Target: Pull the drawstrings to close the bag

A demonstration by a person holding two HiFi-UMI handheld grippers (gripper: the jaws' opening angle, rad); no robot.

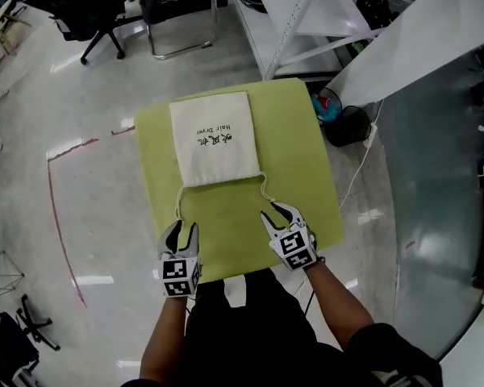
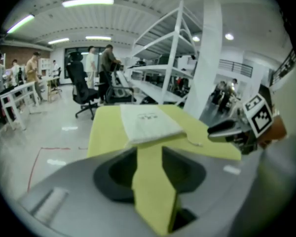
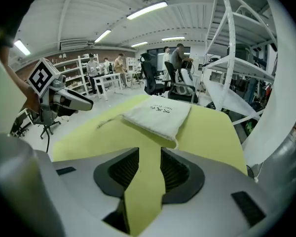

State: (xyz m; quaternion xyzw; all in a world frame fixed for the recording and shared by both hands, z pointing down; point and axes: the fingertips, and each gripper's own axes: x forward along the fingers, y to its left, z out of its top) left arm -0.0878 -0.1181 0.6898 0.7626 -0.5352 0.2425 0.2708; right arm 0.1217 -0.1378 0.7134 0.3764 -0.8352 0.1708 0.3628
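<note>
A white cloth bag with dark print lies flat on the yellow-green table, its mouth toward me. One cord trails from its near left corner and another from its near right corner. My left gripper hovers just short of the left cord's end, jaws apart, nothing between them. My right gripper stands open by the right cord's end, also empty. In the left gripper view the bag lies ahead of the open jaws. The right gripper view shows the bag ahead too.
A black bin stands off the table's far right corner, and white metal shelving rises behind it. Office chairs sit at the far left. A red tape line marks the floor. People stand far back.
</note>
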